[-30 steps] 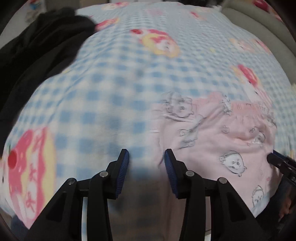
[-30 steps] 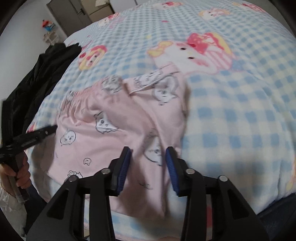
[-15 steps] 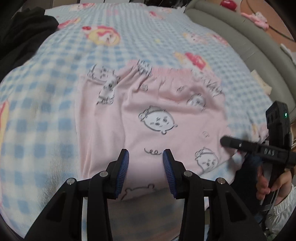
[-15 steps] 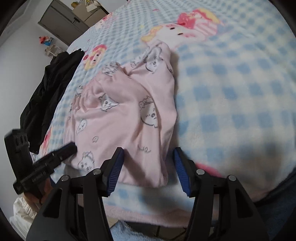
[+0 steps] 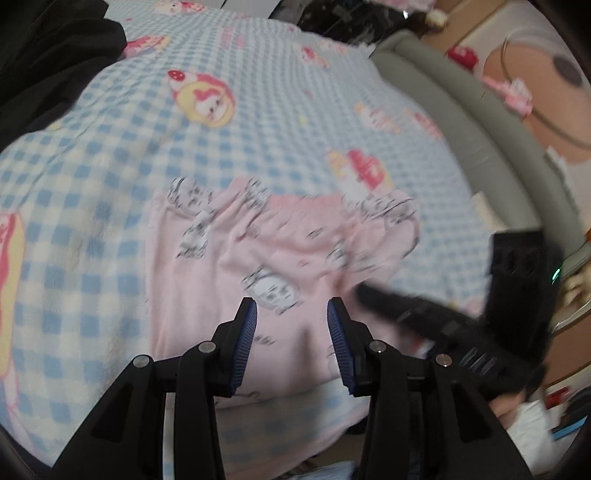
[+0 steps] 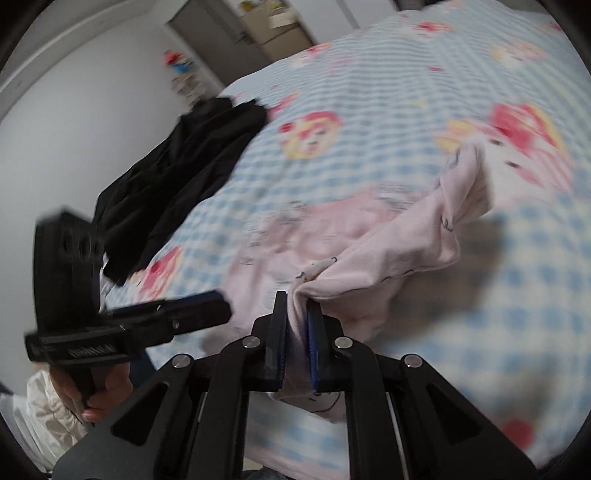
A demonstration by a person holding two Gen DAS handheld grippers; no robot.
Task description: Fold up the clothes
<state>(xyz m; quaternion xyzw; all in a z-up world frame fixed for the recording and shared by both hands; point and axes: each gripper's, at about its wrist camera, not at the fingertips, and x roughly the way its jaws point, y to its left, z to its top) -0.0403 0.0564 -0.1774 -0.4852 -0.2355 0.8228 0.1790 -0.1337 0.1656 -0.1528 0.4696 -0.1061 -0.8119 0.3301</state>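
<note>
Pink pyjama shorts with cartoon prints lie on a blue checked blanket near its front edge. My left gripper is open and empty, hovering over the near part of the shorts. My right gripper is shut on the near right edge of the shorts and lifts that side off the blanket, so the fabric drapes up in a fold. The right gripper also shows in the left wrist view at the right, and the left gripper shows in the right wrist view at the left.
A black garment lies at the bed's left side, also in the left wrist view. A grey padded bed rim runs along the right. A cabinet and white wall stand behind the bed.
My right gripper has closed on the edge of the shorts and raised it. My left gripper stays open and has drawn back a little over the shorts.
</note>
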